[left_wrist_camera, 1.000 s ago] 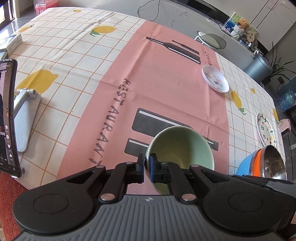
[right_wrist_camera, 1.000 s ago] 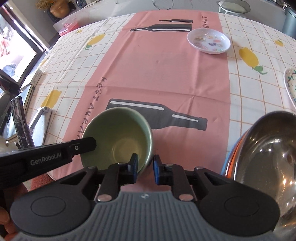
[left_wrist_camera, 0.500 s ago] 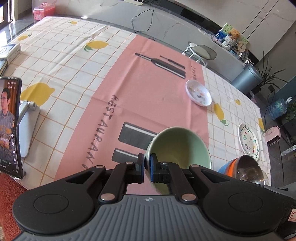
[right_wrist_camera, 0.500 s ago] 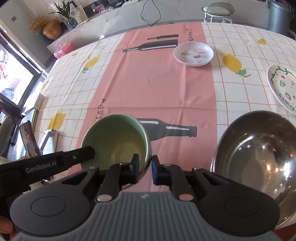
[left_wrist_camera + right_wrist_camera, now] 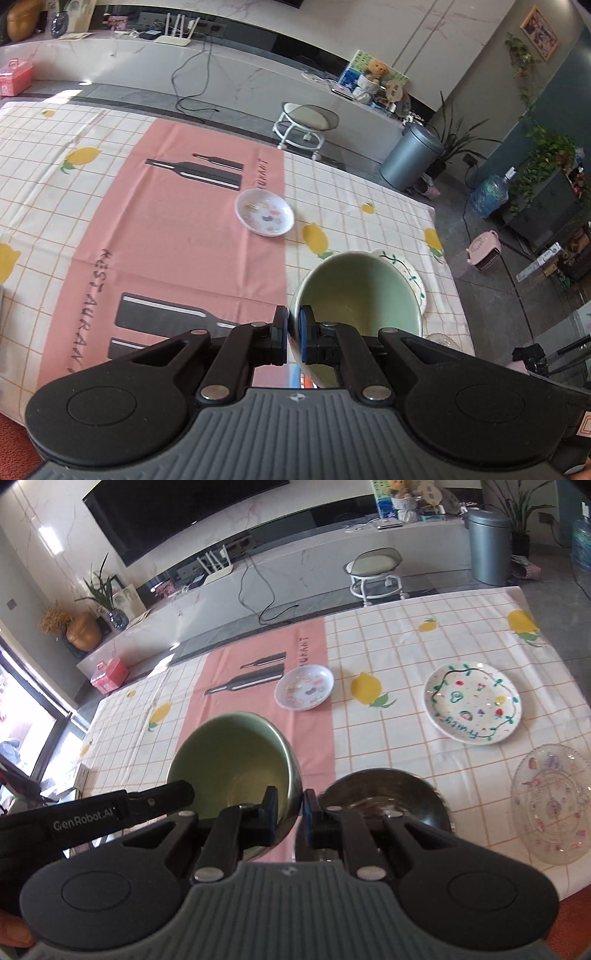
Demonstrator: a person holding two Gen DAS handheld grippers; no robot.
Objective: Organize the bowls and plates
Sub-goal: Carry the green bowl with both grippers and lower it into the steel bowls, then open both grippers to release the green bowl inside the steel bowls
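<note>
Bowl rim of the green bowl (image 5: 236, 764), frame centre-left, is clamped by both grippers: left gripper (image 5: 291, 334) and right gripper (image 5: 290, 818), jaws nearly closed on it. Steel bowl (image 5: 388, 790) below is partly hidden behind the right gripper.

The left tool (image 5: 291, 334) pinches the green bowl's (image 5: 364, 291) rim above the tablecloth (image 5: 166, 236).

light: bright daylight | blur: slight | edges: fisheye-warped | glare: mild
</note>
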